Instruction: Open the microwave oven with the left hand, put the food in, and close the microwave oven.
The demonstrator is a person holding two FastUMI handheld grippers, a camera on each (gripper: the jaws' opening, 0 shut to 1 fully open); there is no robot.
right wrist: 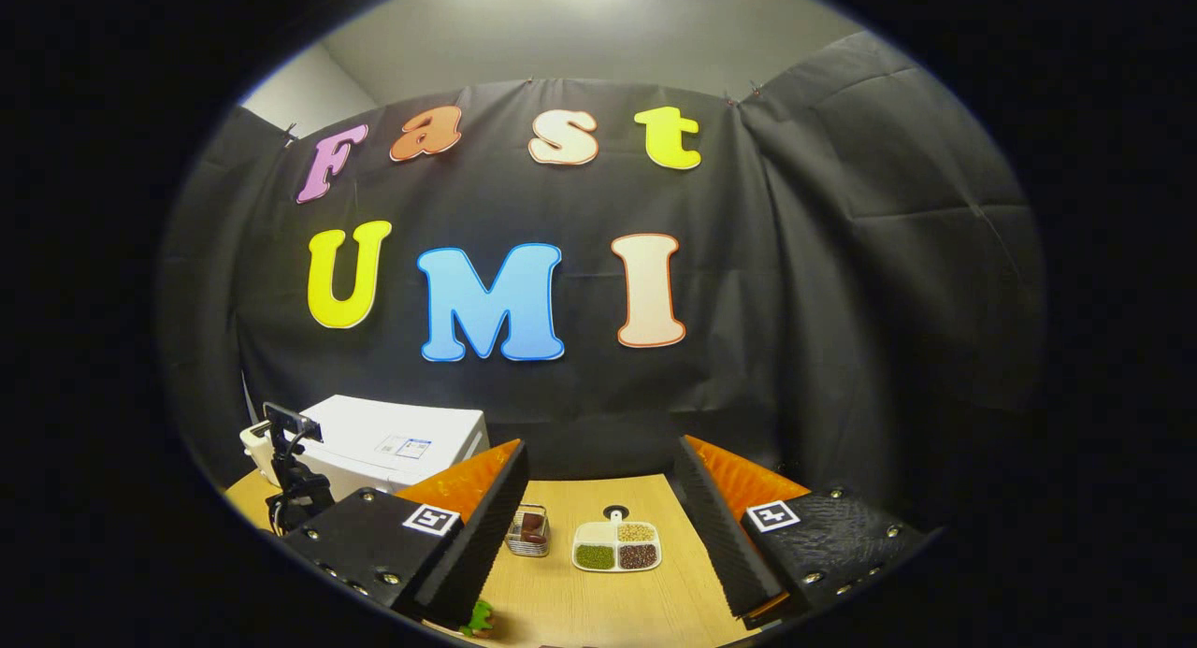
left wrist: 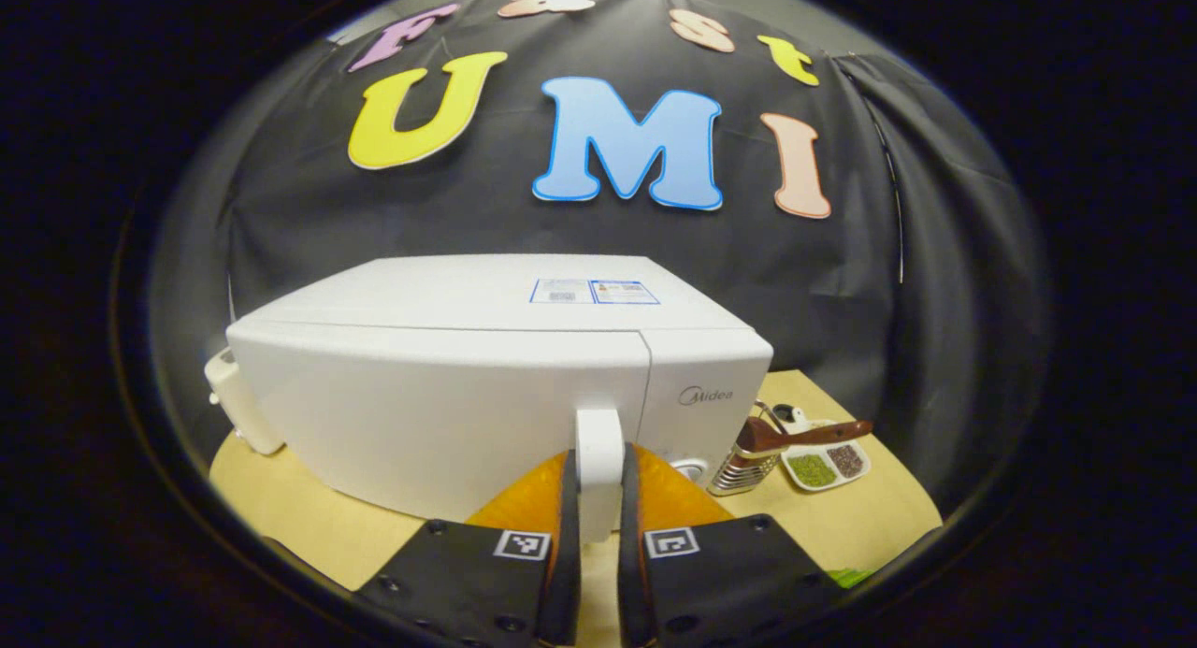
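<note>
The white microwave oven [left wrist: 449, 386] stands on the wooden table with its door closed. My left gripper [left wrist: 598, 458] is shut on the door's upright white handle [left wrist: 598, 438], one finger pressed on each side. The microwave [right wrist: 393, 442] also stands far left in the right gripper view, with the left gripper's body [right wrist: 295, 484] in front of it. A white divided dish of beans and grains [right wrist: 615, 545] and a small wire basket with brown pieces [right wrist: 528, 529] lie on the table. My right gripper [right wrist: 601, 447] hovers open above them, holding nothing.
Right of the microwave stand the wire basket [left wrist: 743, 466], a brown wooden-handled utensil [left wrist: 809, 433] and the divided dish [left wrist: 828, 463]. A cream-coloured object [left wrist: 238, 405] sits at the microwave's left. A small green item [right wrist: 480, 618] lies near the table's front edge.
</note>
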